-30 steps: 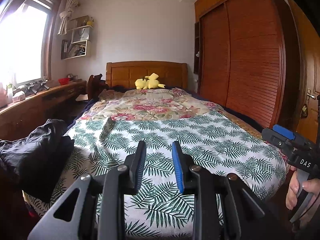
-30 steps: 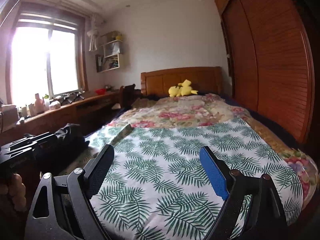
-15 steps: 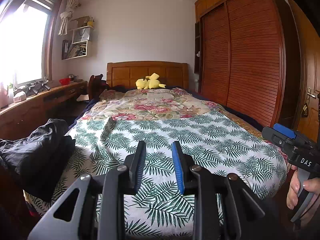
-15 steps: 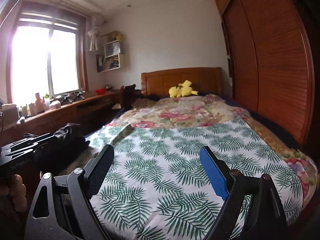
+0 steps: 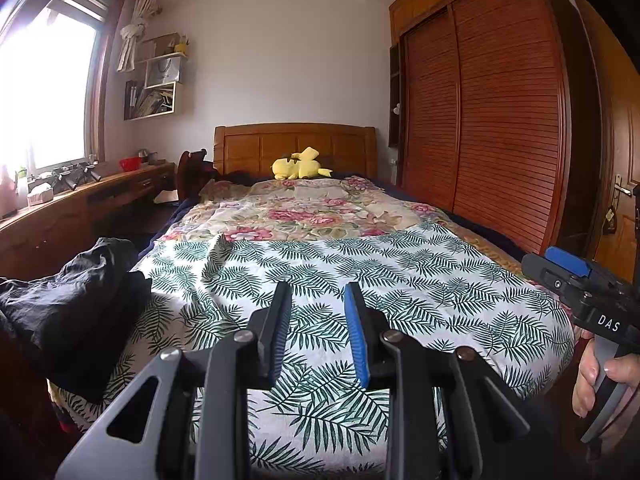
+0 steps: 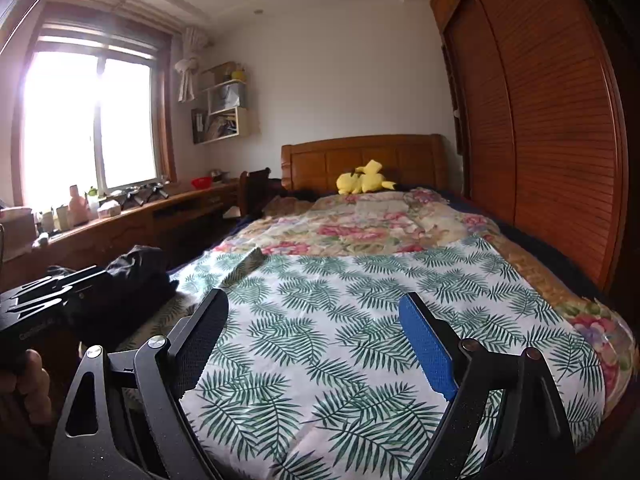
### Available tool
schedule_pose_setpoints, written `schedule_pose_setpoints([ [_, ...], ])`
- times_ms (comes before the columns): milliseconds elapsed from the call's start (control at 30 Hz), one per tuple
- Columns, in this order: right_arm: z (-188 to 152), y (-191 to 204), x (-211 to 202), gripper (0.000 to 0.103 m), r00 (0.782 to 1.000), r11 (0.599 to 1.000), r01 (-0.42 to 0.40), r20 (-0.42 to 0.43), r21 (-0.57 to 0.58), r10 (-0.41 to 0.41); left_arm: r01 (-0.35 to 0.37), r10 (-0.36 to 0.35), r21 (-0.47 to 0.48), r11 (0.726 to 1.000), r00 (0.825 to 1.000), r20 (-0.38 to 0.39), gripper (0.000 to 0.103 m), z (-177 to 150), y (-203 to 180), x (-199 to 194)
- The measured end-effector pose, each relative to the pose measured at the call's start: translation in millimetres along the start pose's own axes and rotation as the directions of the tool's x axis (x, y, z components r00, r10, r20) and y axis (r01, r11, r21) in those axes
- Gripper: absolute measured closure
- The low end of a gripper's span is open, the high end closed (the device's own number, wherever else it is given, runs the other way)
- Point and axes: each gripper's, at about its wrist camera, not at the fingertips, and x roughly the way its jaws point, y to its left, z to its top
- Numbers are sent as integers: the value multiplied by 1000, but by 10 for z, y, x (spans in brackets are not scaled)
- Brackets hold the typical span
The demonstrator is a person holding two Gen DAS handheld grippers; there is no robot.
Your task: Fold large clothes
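Note:
A heap of black clothes (image 5: 80, 292) (image 6: 132, 276) lies crumpled on the near left corner of the bed, partly over a white sheet with green palm leaves (image 5: 400, 272) (image 6: 340, 280). My left gripper (image 5: 318, 286) hovers over the foot of the sheet, its jaws a narrow gap apart with nothing between them. My right gripper (image 6: 313, 296) stands wide open above the same sheet, empty. In the left wrist view the right gripper (image 5: 576, 276) shows at the right edge, held by a hand. Both are apart from the black clothes.
A floral quilt (image 5: 304, 212) covers the far half of the bed, with a yellow plush toy (image 5: 298, 166) by the headboard. A wooden slatted wardrobe (image 5: 500, 120) runs along the right. A long desk (image 5: 80, 200) under the window and a chair (image 5: 192, 168) stand on the left.

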Motion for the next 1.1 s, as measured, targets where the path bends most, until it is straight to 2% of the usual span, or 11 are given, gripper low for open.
schedule_pose_setpoints([
  [1100, -9, -10, 5, 14, 1000, 1000, 0, -1, 2, 0, -1, 1, 4, 1000, 1000, 7, 76, 9, -21, -82],
])
